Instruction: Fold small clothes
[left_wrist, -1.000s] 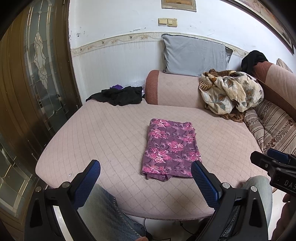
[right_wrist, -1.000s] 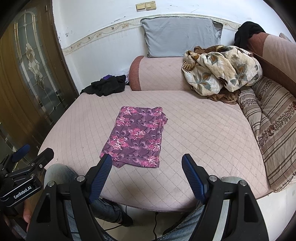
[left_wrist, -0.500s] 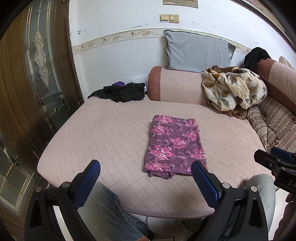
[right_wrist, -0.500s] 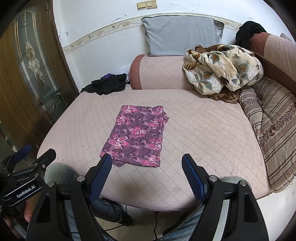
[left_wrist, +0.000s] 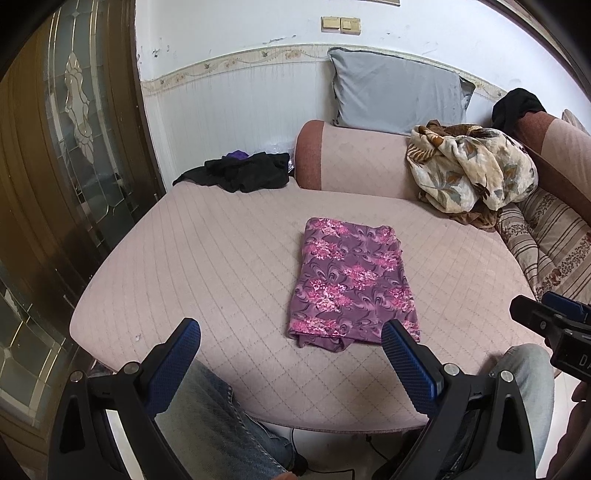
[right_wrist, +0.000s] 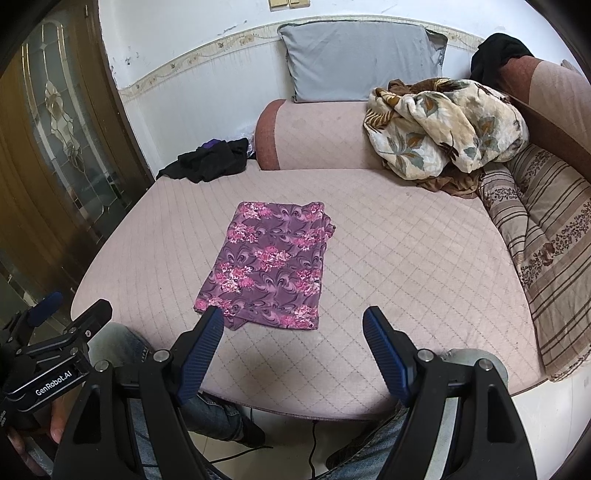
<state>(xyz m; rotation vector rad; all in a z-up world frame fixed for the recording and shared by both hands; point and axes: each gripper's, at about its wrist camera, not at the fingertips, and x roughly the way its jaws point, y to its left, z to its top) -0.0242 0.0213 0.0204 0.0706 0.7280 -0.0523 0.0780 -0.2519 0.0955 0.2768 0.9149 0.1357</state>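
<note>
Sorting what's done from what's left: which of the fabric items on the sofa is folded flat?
The purple floral cloth, a neat rectangle mid-seat. The black clothes by the wall and the floral blanket lie crumpled in heaps.

The purple floral garment (left_wrist: 351, 280) is thin, smooth printed cloth, lying on the pink cushion (left_wrist: 207, 266), a matt quilted fabric stitched in diamonds. Behind the cushion, the grey pillow (left_wrist: 395, 96) looks like plain matt cloth, and the leaf-print blanket (left_wrist: 469, 170) beside it is soft and puffy. Left of the cushion, the door (left_wrist: 74, 122) is glossy brown wood with leaded glass. The left gripper (left_wrist: 291, 347) has ribbed blue pads (left_wrist: 406, 362) on matt black plastic, with metal screws.
</note>
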